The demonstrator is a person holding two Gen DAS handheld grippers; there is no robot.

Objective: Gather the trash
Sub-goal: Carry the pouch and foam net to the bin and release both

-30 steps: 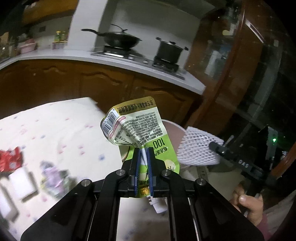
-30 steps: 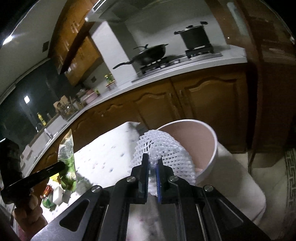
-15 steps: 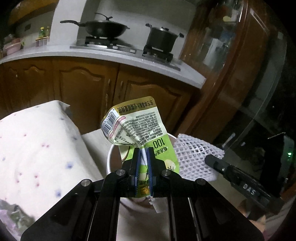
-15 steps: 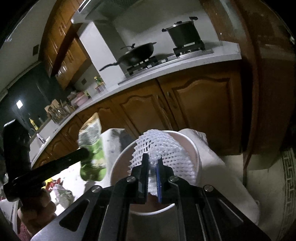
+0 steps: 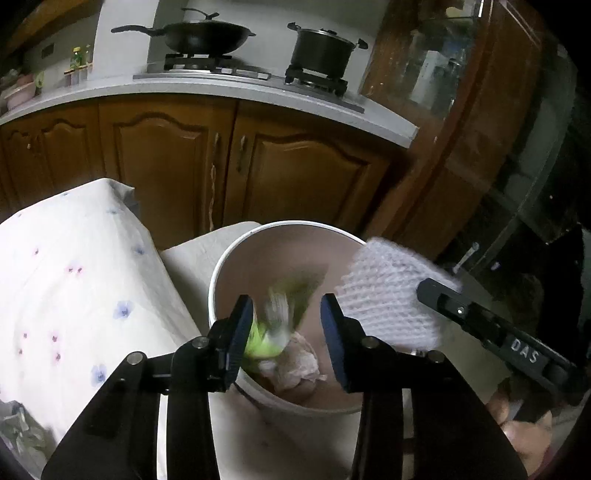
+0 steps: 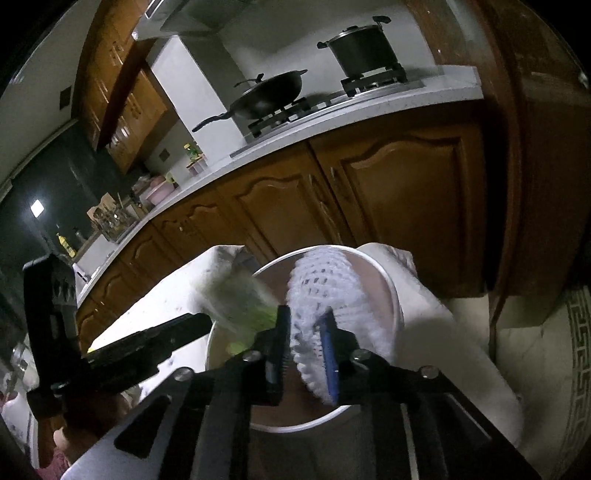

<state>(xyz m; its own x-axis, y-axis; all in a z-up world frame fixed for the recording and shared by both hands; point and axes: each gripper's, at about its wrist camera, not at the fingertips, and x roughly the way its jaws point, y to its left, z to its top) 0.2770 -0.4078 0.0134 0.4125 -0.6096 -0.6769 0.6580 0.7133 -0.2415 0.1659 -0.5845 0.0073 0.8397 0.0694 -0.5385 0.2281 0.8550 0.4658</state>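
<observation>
Left gripper (image 5: 287, 325) spread wide above the white bin (image 5: 221, 273), nothing between its jaws; green pouch (image 5: 280, 321), blurred, inside the bin mouth beside crumpled paper (image 5: 295, 363). Right gripper (image 6: 304, 345) partly parted, white foam net (image 6: 325, 291) between the pads over the bin rim; real grip not clear

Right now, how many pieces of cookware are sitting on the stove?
2. A black wok with a long handle sits on the left burner, and a lidded black pot sits on the right burner. Nothing else shows on the stove.
</observation>
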